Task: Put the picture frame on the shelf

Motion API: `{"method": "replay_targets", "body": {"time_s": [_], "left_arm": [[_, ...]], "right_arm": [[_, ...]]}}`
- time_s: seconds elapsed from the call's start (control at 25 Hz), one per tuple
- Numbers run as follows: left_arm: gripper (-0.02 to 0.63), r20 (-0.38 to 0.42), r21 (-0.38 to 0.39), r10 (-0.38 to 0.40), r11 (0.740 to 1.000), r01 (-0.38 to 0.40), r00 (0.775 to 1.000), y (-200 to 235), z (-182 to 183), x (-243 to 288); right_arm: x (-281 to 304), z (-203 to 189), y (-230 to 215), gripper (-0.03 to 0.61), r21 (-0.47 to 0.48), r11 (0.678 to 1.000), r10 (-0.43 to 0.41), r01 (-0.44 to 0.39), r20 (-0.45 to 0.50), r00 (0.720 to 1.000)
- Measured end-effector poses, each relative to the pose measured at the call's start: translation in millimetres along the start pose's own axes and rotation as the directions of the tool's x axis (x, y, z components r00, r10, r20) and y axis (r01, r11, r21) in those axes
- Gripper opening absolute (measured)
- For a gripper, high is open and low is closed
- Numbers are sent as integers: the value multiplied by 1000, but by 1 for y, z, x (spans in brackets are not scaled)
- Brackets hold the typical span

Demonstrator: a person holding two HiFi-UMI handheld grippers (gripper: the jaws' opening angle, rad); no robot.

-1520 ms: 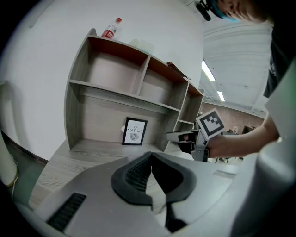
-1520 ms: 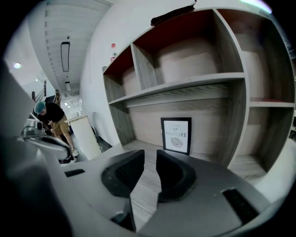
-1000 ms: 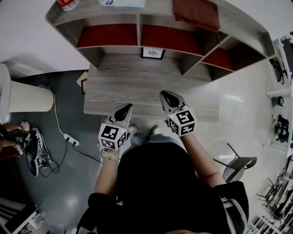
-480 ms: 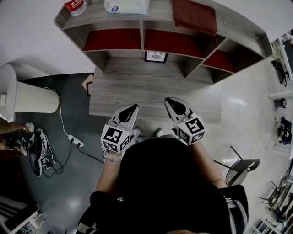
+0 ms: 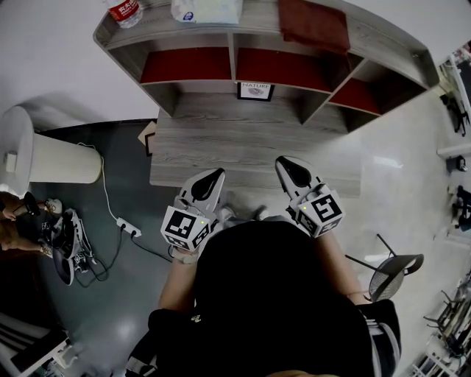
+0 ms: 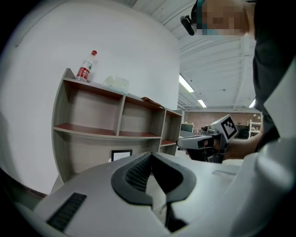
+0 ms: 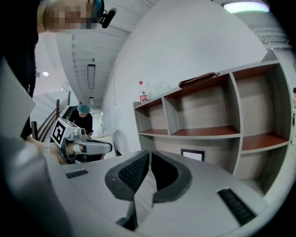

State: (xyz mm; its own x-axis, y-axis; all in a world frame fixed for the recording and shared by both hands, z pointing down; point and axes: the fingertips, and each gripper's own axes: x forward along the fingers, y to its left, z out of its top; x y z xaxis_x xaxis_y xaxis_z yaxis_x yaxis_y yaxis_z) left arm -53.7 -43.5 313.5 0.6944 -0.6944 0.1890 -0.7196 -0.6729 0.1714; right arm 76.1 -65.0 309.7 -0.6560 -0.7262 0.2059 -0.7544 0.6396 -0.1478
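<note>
The black picture frame (image 5: 255, 90) with a white print stands upright against the back of the lowest grey wood shelf (image 5: 221, 140), under the middle compartment. It also shows in the left gripper view as picture frame (image 6: 121, 155) and in the right gripper view as picture frame (image 7: 192, 154). My left gripper (image 5: 214, 175) hovers over the shelf's front edge, shut and empty. My right gripper (image 5: 282, 161) is level with it on the right, also shut with nothing in it. Both are well short of the frame.
On the shelf unit's top lie a water bottle (image 5: 125, 10), a white pack (image 5: 206, 9) and a dark red cloth (image 5: 313, 22). A white bin (image 5: 51, 154), power strip (image 5: 126, 228) and shoes (image 5: 66, 239) are at left, a chair (image 5: 390, 269) at right. Another person (image 7: 83, 118) stands far off.
Both grippers have drawn back slightly toward my body, the right one shifting right and lower in the head view. Both stay shut. The picture frame has not moved.
</note>
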Motion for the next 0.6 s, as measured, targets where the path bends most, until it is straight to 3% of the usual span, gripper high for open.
{"method": "replay_targets", "body": {"time_s": [0.6], "left_arm": [[11,7,4,-13,1000,13,1000,-5,4,-5]], "right_arm": [[0,0,20,8,-5,1000,9,-9,1,1000]]}}
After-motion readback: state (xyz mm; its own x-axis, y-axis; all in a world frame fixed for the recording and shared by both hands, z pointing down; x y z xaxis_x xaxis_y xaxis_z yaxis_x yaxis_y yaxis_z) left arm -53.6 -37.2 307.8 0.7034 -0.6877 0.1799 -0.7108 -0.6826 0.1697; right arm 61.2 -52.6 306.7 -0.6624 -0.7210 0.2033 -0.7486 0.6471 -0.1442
